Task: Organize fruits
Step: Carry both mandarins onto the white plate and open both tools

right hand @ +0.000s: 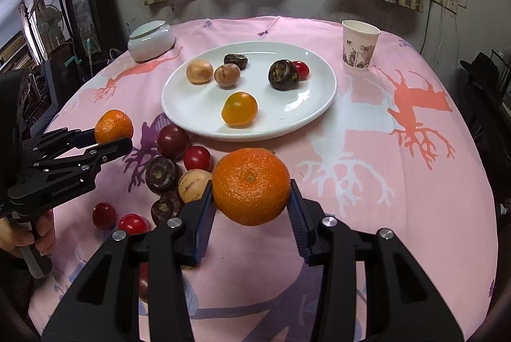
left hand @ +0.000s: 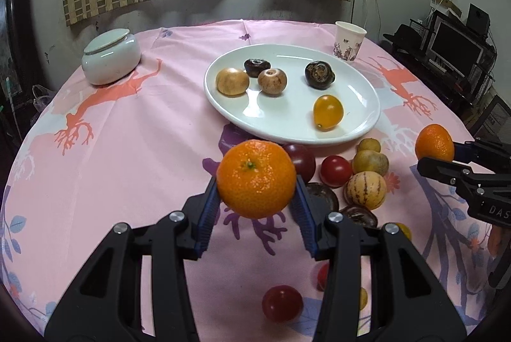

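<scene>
Left wrist view showed the left gripper (left hand: 256, 182) clamped on an orange mandarin (left hand: 256, 179), lifted above a pink tablecloth (left hand: 127, 150) printed with tree shapes. Beyond it sat a white oval plate (left hand: 287, 131) holding two tan round fruits (left hand: 232, 81), two dark brown ones (left hand: 319, 75) and a yellow tomato (left hand: 328, 112). Between the plate and that gripper lay a loose cluster of fruits on the cloth: red tomatoes (left hand: 336, 171), a striped pale melon-like fruit (left hand: 366, 190) and dark brown pieces. At the right edge, the right gripper (left hand: 442, 158) held a second mandarin (left hand: 434, 143).

Right wrist view showed that gripper (right hand: 251, 187) squeezing its mandarin (right hand: 251, 186) between both blue-lined fingers (right hand: 204, 214), raised just in front of the plate (right hand: 191, 115). A small red tomato (right hand: 301, 69) on the plate peeked from behind a dark fruit (right hand: 283, 75). The left gripper (right hand: 113, 140) appeared on the left, gripping its own mandarin (right hand: 114, 126) over the cloth (right hand: 383, 182) beside the fruit cluster. A lidded white jar (right hand: 151, 40) and a paper cup (right hand: 360, 45) stood at the far side of the table.
</scene>
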`<control>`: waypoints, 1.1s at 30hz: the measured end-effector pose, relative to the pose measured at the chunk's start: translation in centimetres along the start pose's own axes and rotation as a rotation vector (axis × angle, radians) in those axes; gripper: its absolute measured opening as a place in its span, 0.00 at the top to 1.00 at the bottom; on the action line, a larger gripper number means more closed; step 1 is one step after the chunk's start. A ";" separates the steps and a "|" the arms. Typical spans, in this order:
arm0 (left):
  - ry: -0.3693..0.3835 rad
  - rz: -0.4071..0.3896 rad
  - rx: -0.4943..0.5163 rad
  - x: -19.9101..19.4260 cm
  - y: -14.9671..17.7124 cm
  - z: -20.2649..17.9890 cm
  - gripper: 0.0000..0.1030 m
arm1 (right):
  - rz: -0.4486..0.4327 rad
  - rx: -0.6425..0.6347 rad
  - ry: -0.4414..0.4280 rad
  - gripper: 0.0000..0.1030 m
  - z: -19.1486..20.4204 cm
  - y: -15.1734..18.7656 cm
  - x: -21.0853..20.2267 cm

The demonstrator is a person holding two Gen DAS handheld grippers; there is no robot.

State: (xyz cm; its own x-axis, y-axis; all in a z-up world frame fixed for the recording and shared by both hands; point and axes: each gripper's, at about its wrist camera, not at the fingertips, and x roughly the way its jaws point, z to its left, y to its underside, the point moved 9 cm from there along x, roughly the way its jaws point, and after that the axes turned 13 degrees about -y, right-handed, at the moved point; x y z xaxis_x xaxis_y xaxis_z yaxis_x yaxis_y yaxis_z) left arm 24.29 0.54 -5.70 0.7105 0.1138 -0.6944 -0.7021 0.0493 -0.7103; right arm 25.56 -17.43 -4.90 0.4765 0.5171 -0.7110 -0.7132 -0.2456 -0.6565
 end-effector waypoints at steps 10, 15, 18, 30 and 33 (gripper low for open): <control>-0.018 -0.051 0.038 -3.4 -3.6 -0.4 0.55 | -0.069 0.031 0.009 0.57 -0.7 -2.9 -2.3; 0.000 -0.054 0.045 -3.3 -6.0 -0.8 0.55 | -0.095 -0.014 0.033 0.57 -0.8 -6.0 -3.1; -0.001 -0.055 0.053 -2.2 -7.6 -1.3 0.55 | -0.104 -0.024 0.037 0.57 -1.2 -8.0 -2.9; -0.020 0.051 0.034 7.6 -10.5 -2.6 0.55 | -0.069 0.078 0.024 0.57 -5.0 -13.6 5.3; -0.030 0.071 0.033 9.4 -10.8 -2.6 0.55 | -0.055 0.095 0.020 0.57 -5.8 -14.2 7.7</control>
State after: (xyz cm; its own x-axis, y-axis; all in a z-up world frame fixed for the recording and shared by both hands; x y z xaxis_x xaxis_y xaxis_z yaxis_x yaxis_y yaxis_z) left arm 38.72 -1.50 -4.86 0.6572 0.1482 -0.7390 -0.7524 0.0721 -0.6547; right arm 42.34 -14.67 -2.50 0.5263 0.5107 -0.6799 -0.7305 -0.1377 -0.6689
